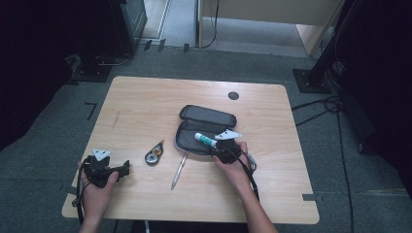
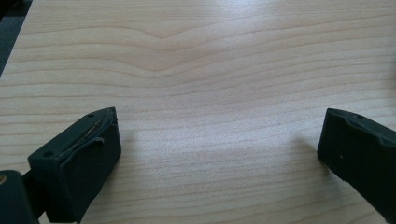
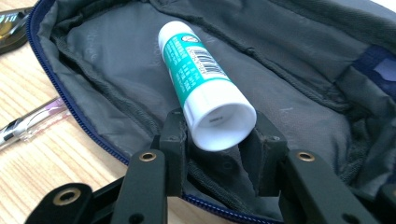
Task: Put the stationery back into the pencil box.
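Note:
An open dark grey pencil case (image 1: pixel 206 127) lies in the middle of the wooden table (image 1: pixel 145 102). My right gripper (image 1: pixel 219 145) is shut on a white and teal glue stick (image 1: pixel 205 140) and holds it tilted over the case's lower half. In the right gripper view the glue stick (image 3: pixel 201 79) has its flat white end clamped between the jaws (image 3: pixel 217 140), above the case's grey lining (image 3: pixel 116 60). My left gripper (image 1: pixel 124 170) rests near the table's front left corner. Its jaws stand wide apart (image 2: pixel 219 140) over bare wood, holding nothing.
A silver pen (image 1: pixel 178 172) lies in front of the case, with a small correction-tape dispenser (image 1: pixel 154 155) to its left. The pen (image 3: pixel 28 123) also appears beside the case's zipper edge. A black grommet (image 1: pixel 233 95) sits in the table's far side. Cables cross the floor at right.

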The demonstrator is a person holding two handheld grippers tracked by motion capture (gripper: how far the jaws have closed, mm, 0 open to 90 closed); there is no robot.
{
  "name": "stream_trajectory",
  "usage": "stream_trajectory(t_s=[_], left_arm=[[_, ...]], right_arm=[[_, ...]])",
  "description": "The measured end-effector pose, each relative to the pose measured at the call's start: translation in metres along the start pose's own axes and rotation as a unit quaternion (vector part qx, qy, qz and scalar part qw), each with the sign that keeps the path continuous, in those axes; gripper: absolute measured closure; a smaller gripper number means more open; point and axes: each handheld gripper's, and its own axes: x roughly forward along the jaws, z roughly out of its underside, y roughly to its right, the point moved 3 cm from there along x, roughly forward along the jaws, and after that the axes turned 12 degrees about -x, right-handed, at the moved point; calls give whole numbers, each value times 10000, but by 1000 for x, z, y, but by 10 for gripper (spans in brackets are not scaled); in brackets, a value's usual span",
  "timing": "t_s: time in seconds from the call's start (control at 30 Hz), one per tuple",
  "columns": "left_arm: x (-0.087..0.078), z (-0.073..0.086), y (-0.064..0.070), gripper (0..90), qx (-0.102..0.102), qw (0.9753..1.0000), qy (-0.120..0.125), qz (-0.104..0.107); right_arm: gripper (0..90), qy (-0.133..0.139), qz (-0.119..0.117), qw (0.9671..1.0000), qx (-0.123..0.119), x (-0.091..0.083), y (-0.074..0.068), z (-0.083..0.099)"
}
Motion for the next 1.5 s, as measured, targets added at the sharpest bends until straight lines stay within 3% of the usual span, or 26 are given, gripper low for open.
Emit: stream_trajectory(t_s=[0.13,0.27,0.37,0.47,0.57,0.63,0.73,0.9,1.3,1.5], left_arm=[[0,0,0,0,3,10000,1,0],[0,0,0,0,-1,10000,0,0],[0,0,0,0,1,10000,0,-1],[0,0,0,0,0,10000,0,0],[0,0,0,0,1,10000,1,0],[0,0,0,0,-1,10000,0,0],[0,0,0,0,-1,10000,0,0],[0,0,0,0,1,10000,0,0],[0,0,0,0,10,10000,0,4],[0,0,1,0,10,10000,2,4]], right_arm=[[570,60,86,9999,87,-3,5,0],[569,145,144,9997,158,-7,10,0],[599,137,340,9991,212,-10,16,1],[582,200,259,9991,269,-10,16,1],[554,145,196,9996,139,-5,13,-3],[555,56,309,9995,19,0,13,-6],[600,-94,367,9993,-74,9,13,-9],[632,-160,362,9991,-167,8,12,-8],[647,-347,437,9984,107,-6,20,-1],[646,-196,535,9980,265,-13,24,2]])
